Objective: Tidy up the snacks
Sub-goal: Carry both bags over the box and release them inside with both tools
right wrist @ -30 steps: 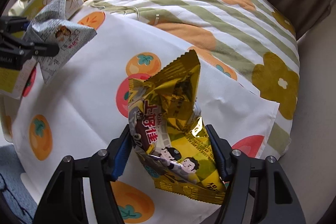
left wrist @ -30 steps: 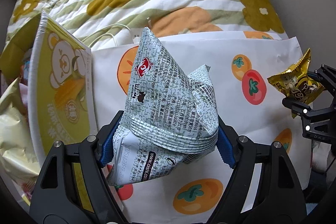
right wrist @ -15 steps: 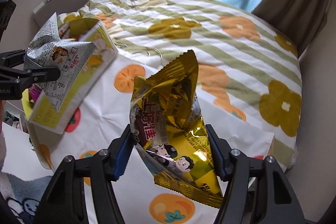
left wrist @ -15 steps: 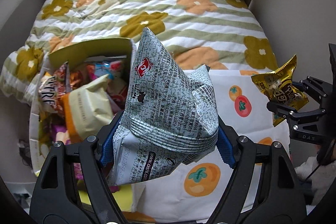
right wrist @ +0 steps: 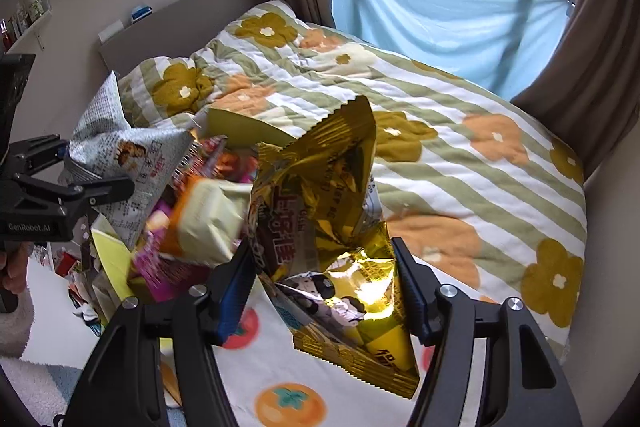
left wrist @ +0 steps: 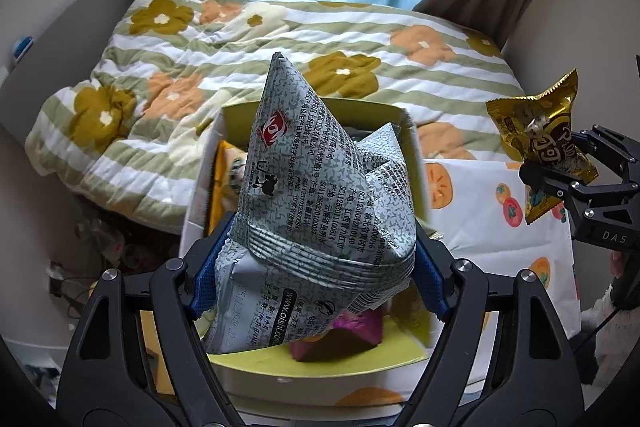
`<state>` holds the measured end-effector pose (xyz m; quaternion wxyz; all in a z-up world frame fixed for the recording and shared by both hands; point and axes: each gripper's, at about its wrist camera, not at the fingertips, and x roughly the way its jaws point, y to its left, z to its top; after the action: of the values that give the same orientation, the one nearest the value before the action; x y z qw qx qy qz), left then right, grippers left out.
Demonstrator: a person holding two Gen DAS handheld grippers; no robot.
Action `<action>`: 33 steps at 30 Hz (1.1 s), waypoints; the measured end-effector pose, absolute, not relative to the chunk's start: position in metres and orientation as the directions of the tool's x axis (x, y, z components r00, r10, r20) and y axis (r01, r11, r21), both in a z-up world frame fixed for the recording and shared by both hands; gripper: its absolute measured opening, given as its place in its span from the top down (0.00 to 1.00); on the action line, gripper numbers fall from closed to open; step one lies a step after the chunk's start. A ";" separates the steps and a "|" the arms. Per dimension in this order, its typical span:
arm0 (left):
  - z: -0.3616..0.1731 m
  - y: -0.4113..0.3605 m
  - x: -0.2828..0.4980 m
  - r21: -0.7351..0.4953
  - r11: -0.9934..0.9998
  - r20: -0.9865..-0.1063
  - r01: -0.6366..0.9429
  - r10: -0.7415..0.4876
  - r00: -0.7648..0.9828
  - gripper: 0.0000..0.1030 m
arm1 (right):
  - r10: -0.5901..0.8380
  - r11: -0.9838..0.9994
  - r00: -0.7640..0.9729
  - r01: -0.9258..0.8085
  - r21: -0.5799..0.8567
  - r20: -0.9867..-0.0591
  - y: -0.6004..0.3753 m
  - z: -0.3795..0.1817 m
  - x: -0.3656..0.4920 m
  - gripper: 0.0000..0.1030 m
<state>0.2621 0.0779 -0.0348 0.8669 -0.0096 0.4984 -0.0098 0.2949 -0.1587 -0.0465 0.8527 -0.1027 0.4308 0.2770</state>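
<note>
While both grippers are raised above the bed, each carries one snack. Left gripper (left wrist: 316, 283): its blue pads (left wrist: 208, 275) press on either side of a grey-patterned snack bag (left wrist: 312, 195), which stands upright between them, its pointed top tilted slightly away from the camera. Directly beneath and behind this bag is a yellow-green cardboard box (left wrist: 412, 155), open at the top, seated at the near left edge of the bed; it holds assorted packets, among them a pale cream packet (right wrist: 208, 219) and a magenta one (left wrist: 344, 331).

Right gripper (right wrist: 324, 287): jaws pinched on a gold foil snack bag (right wrist: 320, 187), gripped across its lower half, crinkled, with the serrated top edge uppermost. In the right wrist view this bag hangs over a white cloth with orange fruit print (right wrist: 280, 359), which covers the near edge of the bed just right of the box. In the left wrist view the right gripper is well to the right of the box, over the same cloth.

A striped quilt with flower print (right wrist: 460, 155) covers the rest of the bed up to the far edge. A light blue sheet (right wrist: 432, 15) hangs across the window beyond, between brown curtains. A person's hand (right wrist: 14, 267) is partly visible at the left edge of the right wrist view.
</note>
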 end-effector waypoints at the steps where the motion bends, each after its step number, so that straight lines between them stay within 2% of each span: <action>1: -0.037 0.089 0.261 -0.025 1.000 -0.868 0.011 -0.027 0.497 0.25 | 0.387 0.826 0.474 -0.559 0.070 -0.791 -0.147 -0.047 0.295 0.41; 10: -0.077 0.161 0.253 -0.006 0.993 -0.923 0.120 -0.052 0.382 0.25 | 0.384 0.844 0.446 -0.525 0.111 -0.809 -0.045 -0.058 0.292 0.41; 18: -0.092 0.154 0.245 -0.063 0.961 -0.939 0.269 -0.149 0.311 0.25 | 0.362 0.870 0.430 -0.475 0.134 -0.827 -0.013 -0.067 0.287 0.41; 20: -0.090 0.147 0.247 -0.099 0.951 -0.931 0.294 -0.193 0.309 0.22 | 0.354 0.873 0.433 -0.470 0.127 -0.829 -0.012 -0.066 0.288 0.41; 22: -0.086 0.142 0.248 -0.122 0.944 -0.920 0.307 -0.224 0.322 0.08 | 0.349 0.875 0.439 -0.468 0.121 -0.828 -0.011 -0.064 0.289 0.41; 24: -0.082 0.142 0.249 -0.102 0.950 -0.908 0.293 -0.209 0.362 0.00 | 0.349 0.876 0.442 -0.468 0.120 -0.826 -0.012 -0.061 0.292 0.41; 33: -0.087 0.163 0.264 -0.141 0.967 -0.904 0.211 -0.212 0.371 0.00 | 0.366 0.879 0.441 -0.454 0.148 -0.820 -0.015 -0.064 0.310 0.41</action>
<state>0.2644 0.1629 -0.0873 0.8278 -0.0005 0.5462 -0.1280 0.3100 -0.0155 -0.0641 0.8474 -0.0467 0.4703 0.2420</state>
